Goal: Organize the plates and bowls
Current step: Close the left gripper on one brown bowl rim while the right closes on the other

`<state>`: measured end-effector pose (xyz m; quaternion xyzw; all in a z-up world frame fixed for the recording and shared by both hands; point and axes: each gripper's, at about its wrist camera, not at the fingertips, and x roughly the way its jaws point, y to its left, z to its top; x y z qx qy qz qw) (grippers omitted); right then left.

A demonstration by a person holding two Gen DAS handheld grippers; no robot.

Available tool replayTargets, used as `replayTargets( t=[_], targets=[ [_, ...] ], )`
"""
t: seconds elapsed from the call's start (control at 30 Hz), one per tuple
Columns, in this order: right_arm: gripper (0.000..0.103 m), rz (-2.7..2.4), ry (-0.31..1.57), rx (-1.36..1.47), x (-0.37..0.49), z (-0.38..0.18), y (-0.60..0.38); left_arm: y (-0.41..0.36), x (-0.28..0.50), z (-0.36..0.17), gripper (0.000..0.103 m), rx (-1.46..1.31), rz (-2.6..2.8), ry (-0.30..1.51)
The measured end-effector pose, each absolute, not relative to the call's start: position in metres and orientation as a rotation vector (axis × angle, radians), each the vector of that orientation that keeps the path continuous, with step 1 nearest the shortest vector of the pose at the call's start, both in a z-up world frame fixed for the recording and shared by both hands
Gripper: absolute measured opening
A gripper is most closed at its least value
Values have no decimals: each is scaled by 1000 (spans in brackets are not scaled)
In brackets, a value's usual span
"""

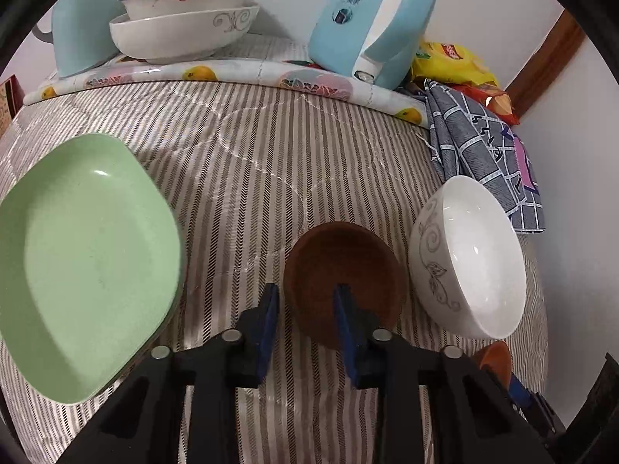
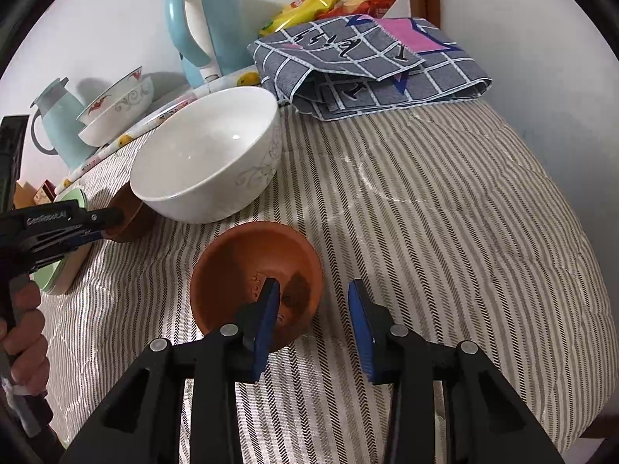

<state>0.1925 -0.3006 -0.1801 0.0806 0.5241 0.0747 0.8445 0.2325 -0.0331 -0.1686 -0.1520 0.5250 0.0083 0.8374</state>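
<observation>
Striped bedding [image 2: 425,212] carries a white bowl [image 2: 209,154] between two brown bowls: left gripper [image 1: 305,301] open astride the dark bowl's [image 1: 340,266] rim, right gripper [image 2: 313,301] open astride the orange bowl's [image 2: 251,263] rim, green plate [image 1: 85,263] far left.

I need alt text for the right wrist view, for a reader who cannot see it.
The open right gripper straddles the rim of a small terracotta bowl on a striped tablecloth. Behind sits a large white bowl; the left gripper reaches a dark brown bowl.
</observation>
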Motion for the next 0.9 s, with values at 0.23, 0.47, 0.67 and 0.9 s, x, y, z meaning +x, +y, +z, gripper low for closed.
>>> replayTargets(
  t=[0.23, 0.47, 0.67, 0.9],
  targets=[
    [37, 141, 1108, 160, 193, -185, -299, -36, 241, -179, 20, -303, 23, 1131],
    [37, 141, 1118, 168, 195, -185, -299, -37, 245, -180, 20, -301, 26, 1131],
    [28, 139, 1101, 172, 193, -183, -297, -40, 245, -180, 18, -273, 36, 1127],
    [11, 148, 1090, 213, 192, -180, -296, -37, 241, -174, 9, -277, 13, 1112]
  ],
)
